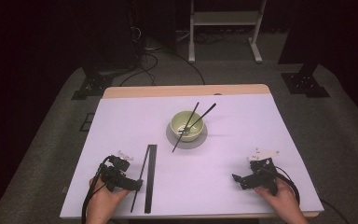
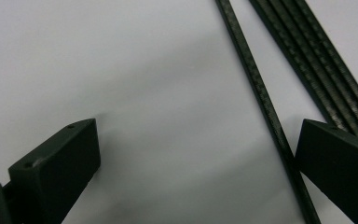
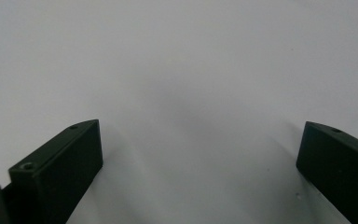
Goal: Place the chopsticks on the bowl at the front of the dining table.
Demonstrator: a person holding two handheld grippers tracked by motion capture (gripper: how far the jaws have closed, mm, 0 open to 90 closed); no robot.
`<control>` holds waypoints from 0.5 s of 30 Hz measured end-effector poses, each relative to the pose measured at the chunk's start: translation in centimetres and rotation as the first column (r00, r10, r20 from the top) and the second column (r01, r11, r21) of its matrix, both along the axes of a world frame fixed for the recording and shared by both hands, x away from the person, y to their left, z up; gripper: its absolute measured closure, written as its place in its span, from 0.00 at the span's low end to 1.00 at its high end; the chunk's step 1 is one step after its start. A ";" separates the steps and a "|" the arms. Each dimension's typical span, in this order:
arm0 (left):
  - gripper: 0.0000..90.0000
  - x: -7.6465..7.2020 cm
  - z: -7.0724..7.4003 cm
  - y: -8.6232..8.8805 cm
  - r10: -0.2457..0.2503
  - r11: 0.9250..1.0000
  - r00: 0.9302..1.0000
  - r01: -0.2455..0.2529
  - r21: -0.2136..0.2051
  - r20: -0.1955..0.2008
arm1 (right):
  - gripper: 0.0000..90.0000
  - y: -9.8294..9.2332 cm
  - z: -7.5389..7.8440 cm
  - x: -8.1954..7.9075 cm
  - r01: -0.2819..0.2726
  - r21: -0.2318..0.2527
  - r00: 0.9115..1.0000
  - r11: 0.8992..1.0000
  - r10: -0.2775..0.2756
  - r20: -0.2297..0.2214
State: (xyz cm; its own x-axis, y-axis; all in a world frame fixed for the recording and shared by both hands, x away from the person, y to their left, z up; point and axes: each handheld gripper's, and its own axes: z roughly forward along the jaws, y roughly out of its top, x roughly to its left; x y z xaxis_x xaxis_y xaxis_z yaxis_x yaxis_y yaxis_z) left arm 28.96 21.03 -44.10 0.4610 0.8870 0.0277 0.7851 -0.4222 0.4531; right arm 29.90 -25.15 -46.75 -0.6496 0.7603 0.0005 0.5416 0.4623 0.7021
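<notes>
White, matte and smooth, the sheet covering the table (image 1: 121, 121) carries everything. At its near edge, toward the left corner, the left gripper (image 1: 137, 184) rests low in a hand (image 1: 100, 200), jaws spread wide. In the left gripper view one slim black chopstick (image 2: 261, 102) with a finely woven, carbon-like texture runs between the jaws, close against the right one, lying flat on the sheet and not pinched. Just beyond that jaw lie more chopsticks (image 2: 317, 70) of the same kind, straight and packed side by side into a narrow dark strip that points from the near edge toward the middle of the table; the right jaw stands in front of their near part.

Toward the near right corner the right gripper (image 1: 237, 178) sits in the other hand (image 1: 282, 200), a grey three-cornered plate on top, jaws likewise wide apart with bare sheet between them.

Farther off, near the middle of the table, a round pale green bowl (image 1: 187, 128) stands on a grey disc. Two black chopsticks (image 1: 196, 116) lean in it, their far ends fanning out over the rim.

Beyond the sheet a strip of bare light wood marks the table's far edge.
</notes>
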 end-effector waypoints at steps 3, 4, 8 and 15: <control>0.00 0.0 0.0 0.4 0.015 1.000 1.000 -0.015 0.001 0.003 | 0.00 0.0 0.0 0.0 0.000 0.000 1.000 1.000 0.000 0.000; 0.00 0.1 0.1 0.6 0.016 1.000 1.000 -0.016 0.005 0.005 | 0.00 0.0 0.0 0.0 0.000 0.000 1.000 1.000 0.000 0.000; 0.00 0.1 0.1 1.2 0.033 0.999 0.999 -0.033 0.007 0.005 | 0.00 0.0 0.0 0.0 0.000 0.000 1.000 1.000 0.000 0.000; 0.00 0.3 0.2 1.9 0.049 0.999 0.999 -0.049 0.010 0.007 | 0.00 0.0 0.0 0.0 0.000 0.000 1.000 1.000 0.000 0.000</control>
State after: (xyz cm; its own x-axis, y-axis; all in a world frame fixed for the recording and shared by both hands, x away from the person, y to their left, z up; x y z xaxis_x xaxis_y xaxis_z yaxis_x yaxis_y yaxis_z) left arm 29.22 22.95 -43.93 0.4169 0.9081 0.0396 0.8021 -0.3880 0.4540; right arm 29.90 -25.15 -46.75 -0.6496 0.7603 0.0006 0.5417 0.4622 0.7021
